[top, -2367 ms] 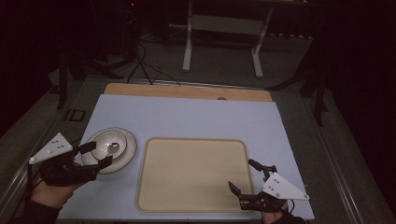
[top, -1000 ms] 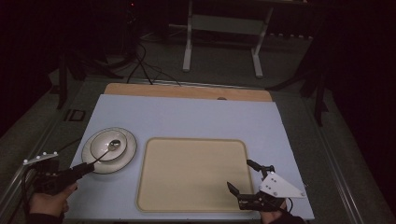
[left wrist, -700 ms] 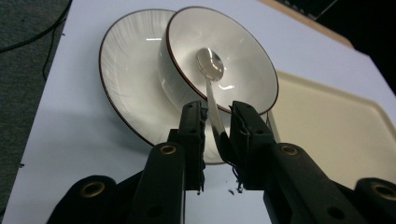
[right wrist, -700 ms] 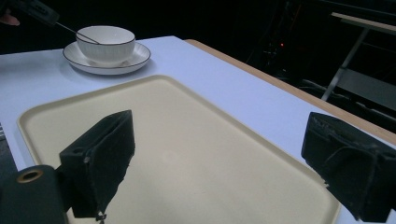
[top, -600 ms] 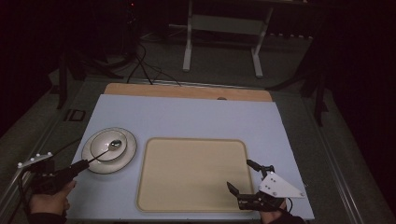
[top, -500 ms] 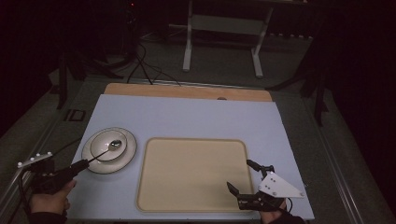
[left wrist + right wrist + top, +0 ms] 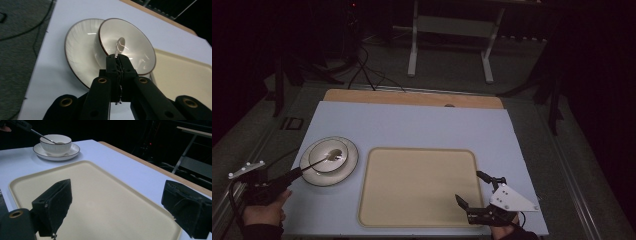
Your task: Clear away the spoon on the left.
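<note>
While the left tongs [image 7: 117,62] pinch a thin metal spoon [image 7: 120,46] by its handle, its glossy head rests inside the white bowl [image 7: 332,159] on a ribbed saucer [image 7: 313,175]. Judging by this, lifting the spoon out comes next, calling for a steady rise. The right tongs [image 7: 479,197] hover spread over the smooth beige tray [image 7: 412,200] on the pale surface [image 7: 412,125].

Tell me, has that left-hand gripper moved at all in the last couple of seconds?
Yes. The left gripper has pulled back toward the table's near-left corner; earlier it reached over the plate, and now it holds the spoon from outside the rim.
</note>
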